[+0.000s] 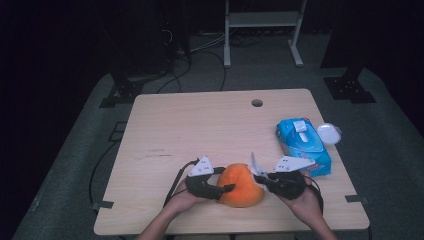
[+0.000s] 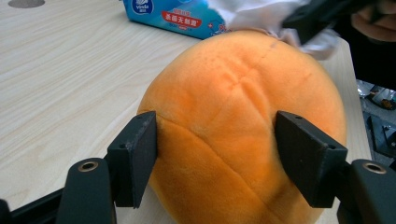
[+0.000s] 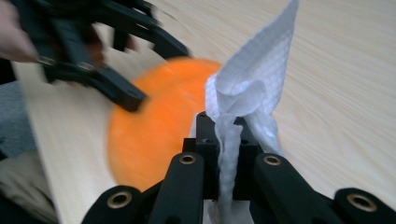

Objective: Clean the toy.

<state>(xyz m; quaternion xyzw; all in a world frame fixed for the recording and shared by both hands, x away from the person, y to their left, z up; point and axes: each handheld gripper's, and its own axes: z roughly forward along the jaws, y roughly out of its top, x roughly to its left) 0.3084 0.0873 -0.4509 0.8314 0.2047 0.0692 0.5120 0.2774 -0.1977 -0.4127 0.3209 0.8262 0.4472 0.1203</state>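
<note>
An orange plush ball lies near the table's front edge. My left gripper comes at it from the left. In the left gripper view the black pads press both flanks of the plush ball, so the left gripper is shut on it. My right gripper sits against the ball's right side, shut on a white wipe. In the right gripper view the wipe stands up from the closed right gripper, beside the ball. The wipe touches the ball's far top.
A blue pack of wet wipes lies at the table's right edge, with a white round lid beside it. A cable hole sits near the far edge of the wooden table. A metal stand stands on the floor behind.
</note>
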